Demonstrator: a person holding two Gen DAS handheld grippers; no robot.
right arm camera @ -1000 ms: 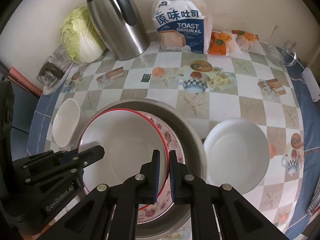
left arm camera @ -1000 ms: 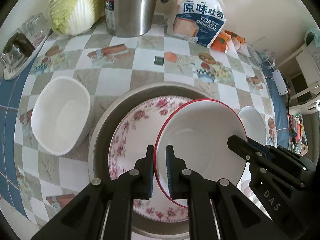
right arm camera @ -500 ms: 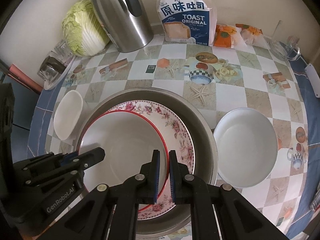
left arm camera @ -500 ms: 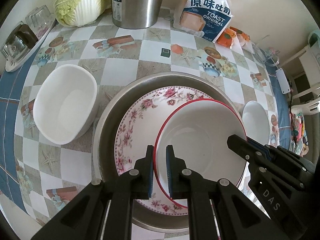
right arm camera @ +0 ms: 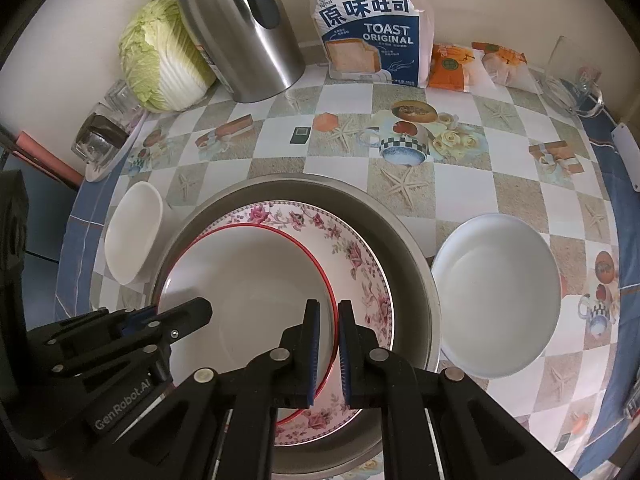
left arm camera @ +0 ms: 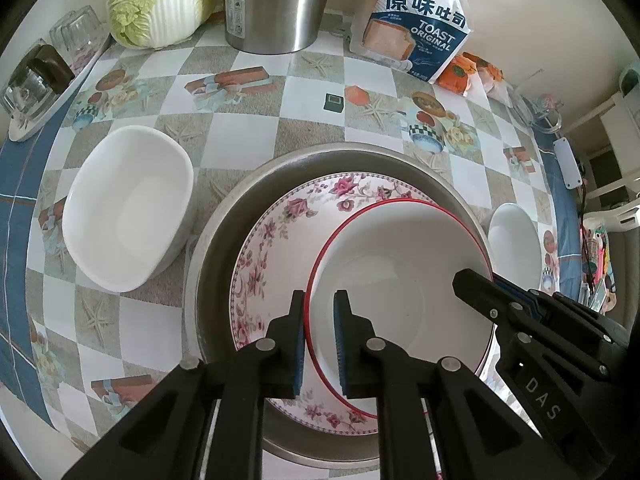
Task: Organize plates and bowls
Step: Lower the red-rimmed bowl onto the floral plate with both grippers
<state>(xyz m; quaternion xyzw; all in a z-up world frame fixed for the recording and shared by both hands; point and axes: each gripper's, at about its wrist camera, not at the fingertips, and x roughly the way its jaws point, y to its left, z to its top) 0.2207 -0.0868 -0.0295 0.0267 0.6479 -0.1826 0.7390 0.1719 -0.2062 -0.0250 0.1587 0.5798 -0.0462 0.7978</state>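
A: What are the two grippers doing?

B: Both are clamping the red-rimmed white plate (left arm camera: 400, 280). The left gripper (left arm camera: 320, 336) is pinching its left rim, with one blue pad inside the plate and one outside. The right gripper (right arm camera: 329, 344) is pinching the opposite, right rim in the same way. Both are pointing steeply down.

A: Where is that plate sitting?

B: It is lying over the floral plate (left arm camera: 280, 240), covering its right and near part, so the pink flower border is showing on the far and left sides. The floral plate is sitting inside the large metal basin (left arm camera: 224, 240) at the middle of the table (left arm camera: 256, 120). Whether the red-rimmed plate is resting fully on the floral plate or hanging just above it, I cannot tell.

A: And the other dishes?

B: A white squarish bowl (left arm camera: 128, 216) is standing just left of the basin, and a round white bowl (right arm camera: 496, 296) is standing just right of it, both empty.

A: What is lining the far edge?

B: A napa cabbage (right arm camera: 160, 56), a steel thermos jug (right arm camera: 248, 40), a toast bread bag (right arm camera: 372, 36) and orange snack packets (right arm camera: 450, 66) are standing along the wall. Glass cups (right arm camera: 104, 132) are sitting on a small tray at the far left.
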